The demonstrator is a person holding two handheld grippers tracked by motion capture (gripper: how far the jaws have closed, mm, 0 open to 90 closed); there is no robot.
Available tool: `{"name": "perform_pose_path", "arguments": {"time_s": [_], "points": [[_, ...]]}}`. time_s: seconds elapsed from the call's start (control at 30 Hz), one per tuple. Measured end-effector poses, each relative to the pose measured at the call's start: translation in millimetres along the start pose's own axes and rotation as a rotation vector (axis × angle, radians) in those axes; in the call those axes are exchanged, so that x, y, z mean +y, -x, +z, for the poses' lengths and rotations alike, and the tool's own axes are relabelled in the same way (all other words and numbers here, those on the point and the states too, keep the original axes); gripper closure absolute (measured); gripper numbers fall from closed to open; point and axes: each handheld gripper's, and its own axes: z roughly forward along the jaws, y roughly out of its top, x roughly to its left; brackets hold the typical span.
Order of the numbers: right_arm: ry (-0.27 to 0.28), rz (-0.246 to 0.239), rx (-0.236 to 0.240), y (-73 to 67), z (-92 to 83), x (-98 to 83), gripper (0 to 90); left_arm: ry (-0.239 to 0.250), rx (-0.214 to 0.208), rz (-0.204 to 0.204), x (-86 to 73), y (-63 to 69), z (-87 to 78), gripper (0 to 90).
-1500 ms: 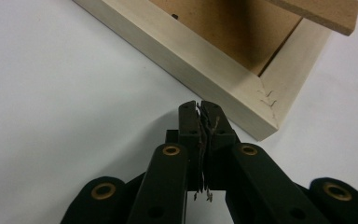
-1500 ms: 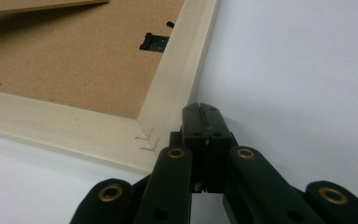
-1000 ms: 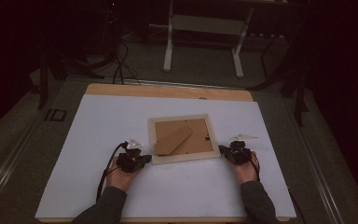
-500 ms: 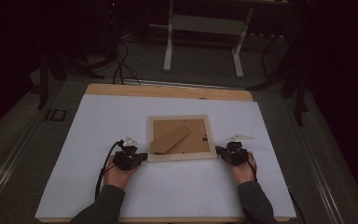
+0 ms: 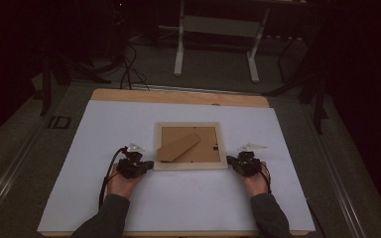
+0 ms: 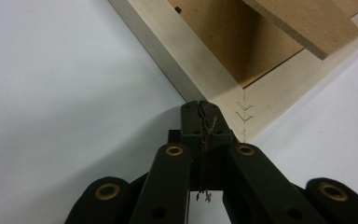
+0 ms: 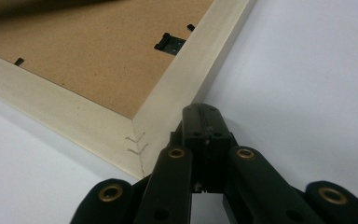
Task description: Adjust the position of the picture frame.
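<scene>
Pale wooden picture frame (image 5: pixel 190 166) lying face down near the middle of white table cover (image 5: pixel 104 129), brown backing board (image 5: pixel 206 144) showing, with a folded-out stand flap (image 5: pixel 178 147) across it. Left gripper (image 5: pixel 146 164) at the frame's near left corner, jaws shut together with nothing between them, tips touching or just short of the stapled mitre joint (image 6: pixel 242 116) in the left gripper view. Right gripper (image 5: pixel 232 161) at the near right corner, jaws likewise closed on nothing, tips against or just beside the frame's outer edge (image 7: pixel 186 79) by the corner joint. Small black turn clip (image 7: pixel 169 44) on the backing near that edge. Both hands resting low on the cover, well apart, frame between them. Dark floor and a white stand leg (image 5: pixel 179 47) beyond the table.
</scene>
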Motion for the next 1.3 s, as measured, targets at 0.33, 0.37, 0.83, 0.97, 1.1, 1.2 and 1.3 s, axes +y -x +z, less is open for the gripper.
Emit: {"name": "perform_pose_path", "arguments": {"time_s": [0.33, 0.37, 0.83, 0.97, 1.1, 1.2, 1.3], "points": [[-0.005, -0.019, 0.003, -4.7, 0.8, 0.7, 90.0, 0.005, 0.004, -0.017, -0.8, -4.3, -1.4, 90.0], [-0.006, -0.02, 0.003, -4.8, 0.7, 0.7, 90.0, 0.007, 0.006, -0.018, -0.8, -4.2, -1.4, 90.0], [-0.004, -0.029, 0.011, -6.1, 2.0, 0.6, 90.0, 0.008, 0.016, -0.02, -1.7, -3.7, -3.8, 90.0], [-0.003, -0.027, 0.009, -5.6, 2.4, 0.9, 90.0, 0.01, 0.023, -0.017, -2.3, -1.7, -4.7, 90.0], [0.001, -0.019, 0.004, -3.9, 2.3, 0.8, 90.0, 0.013, 0.019, -0.009, -3.0, 2.7, -5.1, 90.0], [0.001, -0.02, 0.003, -3.4, 2.3, 0.8, 90.0, 0.017, 0.012, -0.008, -3.4, 1.5, -5.1, 90.0], [-0.001, -0.023, 0.006, -2.8, 2.2, 1.0, 90.0, 0.021, 0.016, -0.007, -3.3, 0.9, -4.3, 89.3]]}}
